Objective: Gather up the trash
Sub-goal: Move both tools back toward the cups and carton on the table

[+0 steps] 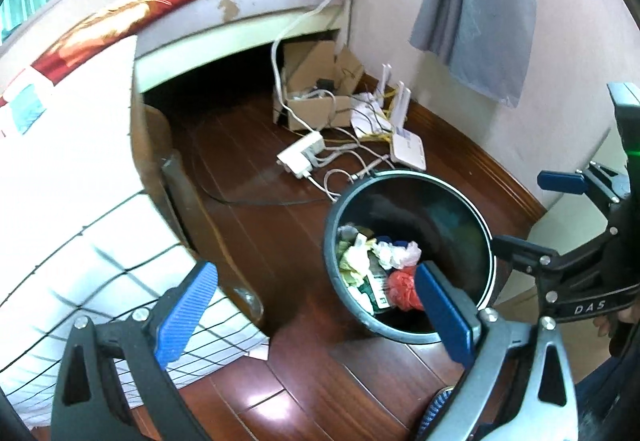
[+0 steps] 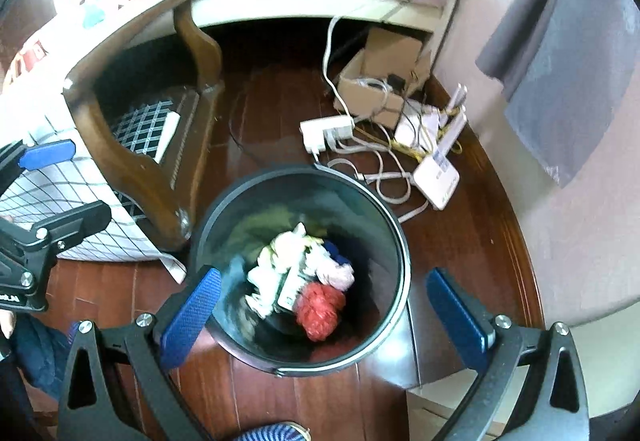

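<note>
Dark bin (image 2: 394, 241) rim lies between the empty, wide-open right gripper (image 2: 324, 315); left gripper (image 1: 316, 311) equally wide.

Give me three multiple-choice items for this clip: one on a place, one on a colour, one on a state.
1. Where does the white router lie?
A. on the bed
B. on the wooden floor near the wall
C. inside the bin

2. What colour is the crumpled bag in the trash bin?
A. red
B. yellow
C. black

3. How does the right claw stand?
A. shut on a tissue
B. shut on the bin rim
C. open and holding nothing

Answers:
1 B, it lies among cables on the floorboards beside the wall.
2 A, it is red among the pale paper scraps.
3 C, its blue pads stand wide apart above the bin, nothing between them.
</note>
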A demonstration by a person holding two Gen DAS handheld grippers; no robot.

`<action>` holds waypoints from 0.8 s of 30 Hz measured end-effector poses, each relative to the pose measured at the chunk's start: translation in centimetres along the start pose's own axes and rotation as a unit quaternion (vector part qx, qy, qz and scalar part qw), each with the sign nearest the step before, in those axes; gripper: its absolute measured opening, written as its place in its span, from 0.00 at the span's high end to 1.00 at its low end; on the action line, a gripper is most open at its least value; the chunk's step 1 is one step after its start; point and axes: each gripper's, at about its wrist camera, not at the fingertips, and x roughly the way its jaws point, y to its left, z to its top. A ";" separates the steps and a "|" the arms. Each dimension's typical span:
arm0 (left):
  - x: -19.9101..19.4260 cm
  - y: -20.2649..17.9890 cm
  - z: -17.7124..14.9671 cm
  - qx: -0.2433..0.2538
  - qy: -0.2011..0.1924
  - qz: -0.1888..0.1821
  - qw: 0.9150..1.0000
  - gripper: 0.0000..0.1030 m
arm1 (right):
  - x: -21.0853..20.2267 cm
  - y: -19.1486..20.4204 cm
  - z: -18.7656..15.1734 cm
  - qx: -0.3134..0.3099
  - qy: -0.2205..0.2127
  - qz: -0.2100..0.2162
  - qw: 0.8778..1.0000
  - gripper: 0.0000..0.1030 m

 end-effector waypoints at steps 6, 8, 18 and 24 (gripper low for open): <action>-3.3 2.7 0.2 -0.021 -0.038 0.026 0.999 0.03 | -3.3 2.0 1.9 -0.018 -0.064 0.014 0.998 0.00; -4.5 3.8 0.2 -0.028 -0.054 0.032 0.998 0.03 | -4.1 2.6 2.5 -0.021 -0.082 0.017 0.996 0.00; -9.2 11.8 -0.6 -0.082 -0.107 0.087 0.987 0.03 | -5.5 8.9 7.0 -0.052 -0.106 0.064 0.991 0.00; -11.9 18.4 -1.7 -0.126 -0.128 0.141 0.973 0.03 | -8.1 14.6 11.4 -0.086 -0.158 0.093 0.979 0.00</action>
